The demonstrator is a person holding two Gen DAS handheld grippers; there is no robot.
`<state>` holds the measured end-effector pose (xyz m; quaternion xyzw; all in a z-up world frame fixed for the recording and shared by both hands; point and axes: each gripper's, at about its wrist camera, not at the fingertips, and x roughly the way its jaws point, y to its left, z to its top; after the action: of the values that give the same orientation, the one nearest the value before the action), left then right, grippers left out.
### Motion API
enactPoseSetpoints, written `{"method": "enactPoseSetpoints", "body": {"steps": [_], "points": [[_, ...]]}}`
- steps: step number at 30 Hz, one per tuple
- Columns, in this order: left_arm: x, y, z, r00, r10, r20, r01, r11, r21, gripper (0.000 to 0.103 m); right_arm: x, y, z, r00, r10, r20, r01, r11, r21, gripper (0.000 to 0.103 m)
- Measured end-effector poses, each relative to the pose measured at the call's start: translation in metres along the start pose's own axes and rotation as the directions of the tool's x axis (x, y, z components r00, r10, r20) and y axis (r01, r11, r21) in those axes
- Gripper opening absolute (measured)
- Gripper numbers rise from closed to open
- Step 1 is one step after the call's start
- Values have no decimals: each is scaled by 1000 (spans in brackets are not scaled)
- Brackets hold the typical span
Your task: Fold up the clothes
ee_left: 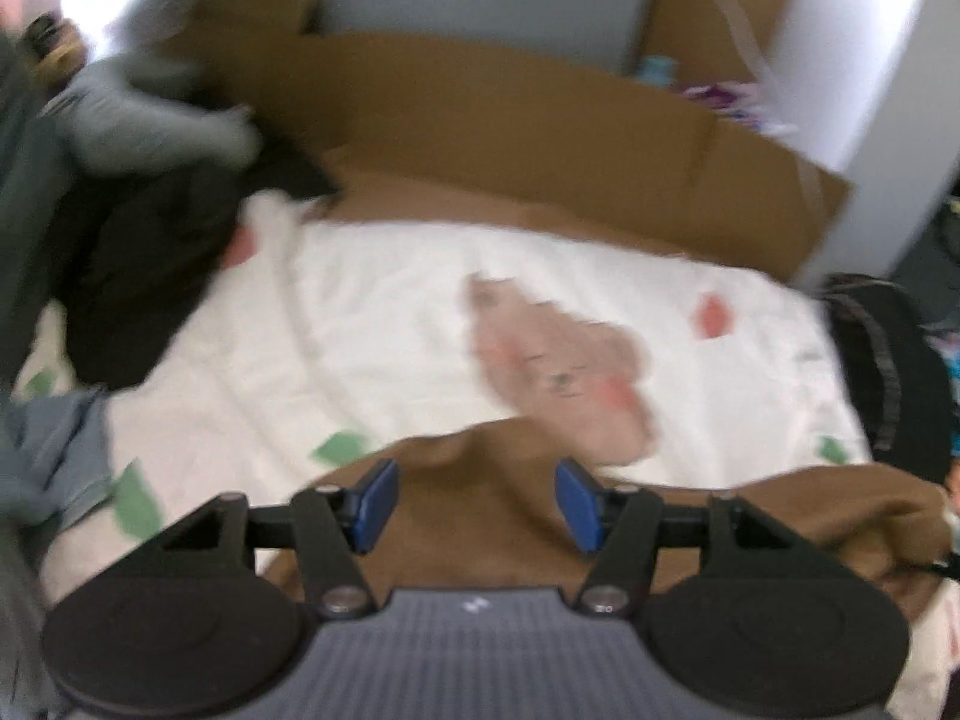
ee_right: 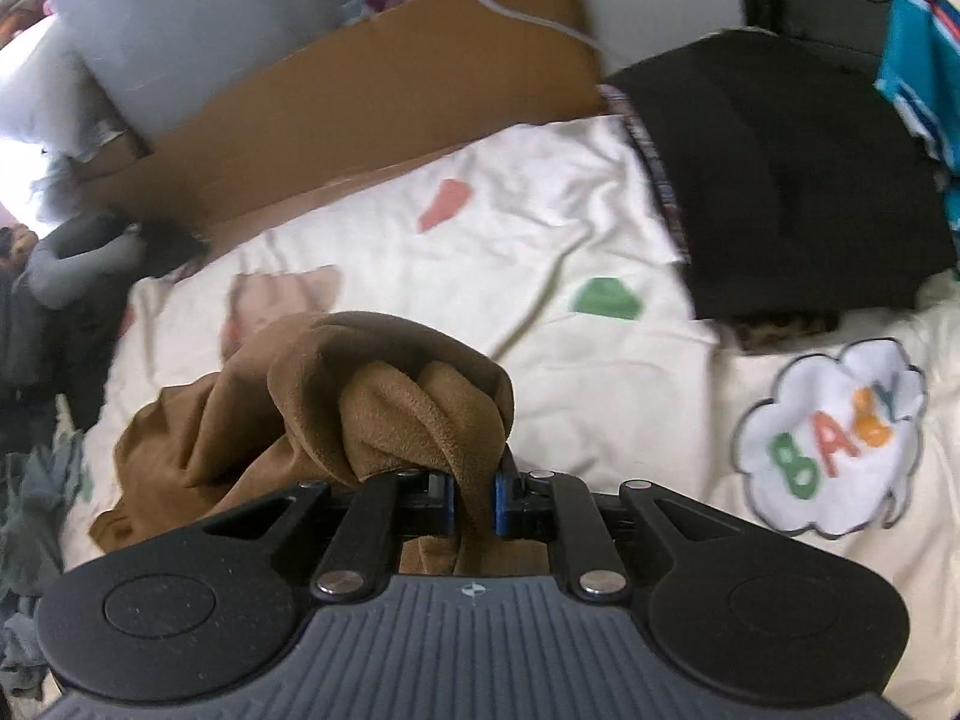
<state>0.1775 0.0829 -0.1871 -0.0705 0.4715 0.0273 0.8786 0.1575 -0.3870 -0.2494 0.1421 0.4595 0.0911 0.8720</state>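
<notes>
The brown garment point(ee_right: 384, 384) lies bunched on a cream bed cover point(ee_right: 540, 228). In the right wrist view, a gathered fold of its soft, suede-like fabric rises in a rounded hump directly ahead of the right gripper point(ee_right: 474, 495). One strip of the fabric passes down between the blue pads, and the fingers point(ee_right: 503, 498) are pressed together on it. The remainder of the garment trails to the left and lies creased on the cover.

In the left wrist view, which is motion-blurred, the same brown garment point(ee_left: 468, 516) spreads across the lower part of the frame. The left gripper point(ee_left: 477, 504) is positioned above it with its fingers point(ee_left: 378, 504) spread wide apart. Nothing is between the pads; whether they touch the cloth cannot be determined.

The cover carries printed shapes in green and red, a pink animal figure point(ee_left: 558, 360), and a cloud-shaped patch point(ee_right: 831, 438) lettered "BABY" to the right of the right gripper.

A folded black item point(ee_right: 780, 192) rests on the far right part of the cover. A teal fabric point(ee_right: 918, 60) is just beyond it. Flattened cardboard point(ee_right: 372, 102) stands along the far edge of the bed. Dark and grey clothing point(ee_left: 138, 192) is piled at the left.
</notes>
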Motion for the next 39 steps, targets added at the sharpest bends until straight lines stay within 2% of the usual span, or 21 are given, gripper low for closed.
{"method": "enactPoseSetpoints", "body": {"steps": [4,9,12,15,18,19,20,21,24,27,28,30,31,32,33,35,39], "points": [[19,24,-10,997,37,-62,-41,998,-58,61,-1,-15,3,1000,-13,2,13,1000,28,10],[46,43,-25,987,101,-129,-106,994,-36,61,-10,-35,12,998,-63,16,62,997,50,10],[68,51,-31,977,113,-181,-119,993,-23,62,-17,-48,17,995,-95,21,93,993,69,11],[83,56,-29,973,122,-198,-125,992,-3,62,-16,-59,14,992,-124,-25,125,988,91,14],[97,54,-23,976,101,-195,-101,995,12,67,-20,-63,11,987,-156,-45,160,983,91,23],[101,54,-22,976,89,-197,-89,996,7,67,-23,-63,11,984,-170,-44,173,981,87,29],[105,53,-21,977,77,-199,-78,997,3,68,-26,-64,11,982,-183,-43,186,979,84,43],[109,51,-21,978,65,-199,-66,998,2,68,-29,-64,11,980,-197,-42,200,977,80,46],[120,44,-21,981,38,-191,-37,999,7,68,-36,-60,15,977,-212,-36,213,976,33,48],[131,41,-21,981,17,-195,-27,999,-47,68,-36,-50,22,976,-215,-34,214,977,-22,49],[132,41,-21,981,6,-192,-19,998,-65,64,-36,-47,24,978,-206,-31,205,978,-33,49],[132,39,-22,982,-21,-187,5,996,-85,51,-31,-37,28,983,-182,-25,181,982,-45,50],[131,37,-22,983,-28,-184,13,996,-86,38,-29,-31,29,985,-169,-24,168,985,-50,50],[129,36,-22,983,-26,-182,13,997,-76,30,-26,-25,29,988,-150,-23,148,987,-56,50],[126,34,-21,983,-22,-181,10,998,-70,29,-23,-19,28,991,-128,-25,126,990,-66,50],[121,35,-21,983,-44,-176,29,996,-87,12,-18,-7,25,996,-85,-31,82,993,-89,50],[104,27,-23,982,-100,-158,90,994,-70,5,-5,10,17,999,-37,-39,34,997,-74,50]]}}
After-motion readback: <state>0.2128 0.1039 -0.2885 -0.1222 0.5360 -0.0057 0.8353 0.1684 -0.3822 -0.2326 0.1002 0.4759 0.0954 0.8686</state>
